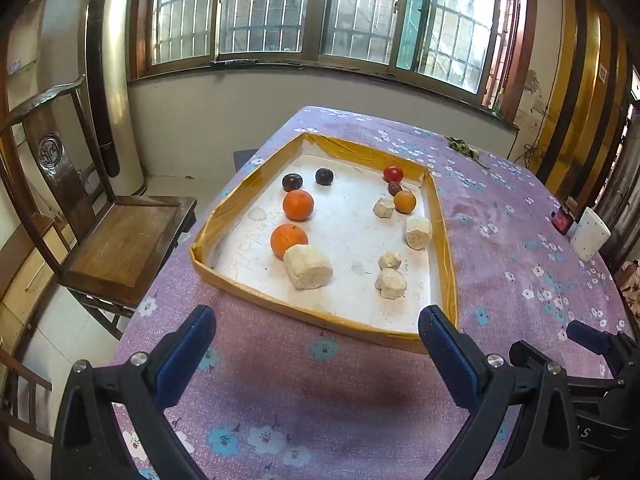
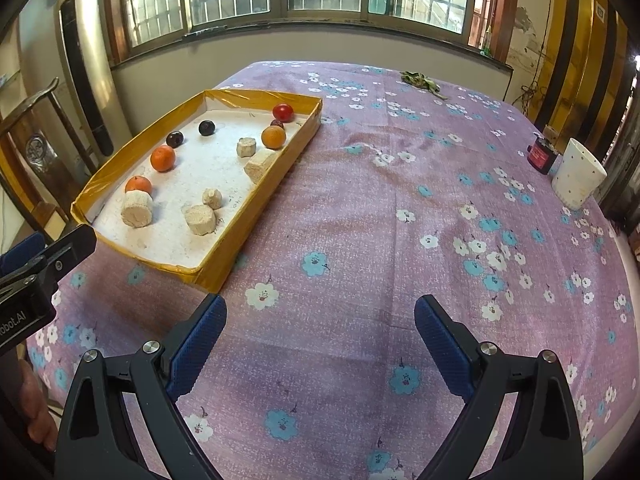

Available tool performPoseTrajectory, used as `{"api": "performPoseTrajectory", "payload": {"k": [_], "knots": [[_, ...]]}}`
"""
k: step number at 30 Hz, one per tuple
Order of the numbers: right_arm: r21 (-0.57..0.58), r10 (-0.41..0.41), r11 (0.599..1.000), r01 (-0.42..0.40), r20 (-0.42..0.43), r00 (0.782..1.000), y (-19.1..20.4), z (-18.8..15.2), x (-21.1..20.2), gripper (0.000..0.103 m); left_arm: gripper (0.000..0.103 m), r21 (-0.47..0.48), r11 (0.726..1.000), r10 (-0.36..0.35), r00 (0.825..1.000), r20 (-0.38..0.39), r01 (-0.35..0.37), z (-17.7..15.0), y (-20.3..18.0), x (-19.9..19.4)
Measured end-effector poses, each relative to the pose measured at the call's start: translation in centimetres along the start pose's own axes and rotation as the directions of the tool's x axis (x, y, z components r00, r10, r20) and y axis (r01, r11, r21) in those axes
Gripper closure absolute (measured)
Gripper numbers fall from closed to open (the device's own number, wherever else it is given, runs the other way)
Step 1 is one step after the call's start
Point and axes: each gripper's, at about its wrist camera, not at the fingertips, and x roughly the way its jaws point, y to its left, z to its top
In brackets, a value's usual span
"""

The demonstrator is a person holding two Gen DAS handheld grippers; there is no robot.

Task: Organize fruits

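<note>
The surface wore a purple cloth printed with white and blue flowers, and it filled the centre and right of both views. Barred windows ran across the top of each frame, a dark wooden chair sat at the left edge, and a tall gold-coloured cabinet unit stood in the upper left. At the right edge stood a white spotted cup with a small red box just beside it; a sprig of leaves lay near the top.

The tray — a shallow box with yellow taped walls and a white floor — sat at centre in the left view and at centre-left in the right view, its long axis running from the lower frame toward the windows.

Inside it lay two large oranges on the left, one smaller orange fruit on the right, two dark plums near the far wall, one red fruit in the far right corner and one small dark red fruit touching it. Five pale cylindrical blocks were scattered across the near half and right side, the largest touching the nearer orange.

The left gripper hovered low in the frame before the tray's near wall, jaws wide apart and empty. The right gripper hung over bare cloth at the bottom, jaws likewise apart — holding nothing.
</note>
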Motion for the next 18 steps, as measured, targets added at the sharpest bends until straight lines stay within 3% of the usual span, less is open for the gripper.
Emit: {"api": "performPoseTrajectory", "payload": {"k": [14, 18], "knots": [[-0.028, -0.001, 1.0, 0.001, 0.015, 1.0, 0.3, -0.3, -0.2, 0.007, 0.001, 0.023, 1.0, 0.002, 0.999, -0.048, -0.001, -0.1, -0.4, 1.1], [-0.025, -0.007, 1.0, 0.008, 0.026, 1.0, 0.2, -0.2, -0.3, 0.007, 0.001, 0.054, 0.999, 0.002, 1.0, -0.031, 0.0, -0.2, -0.6, 1.1]]}}
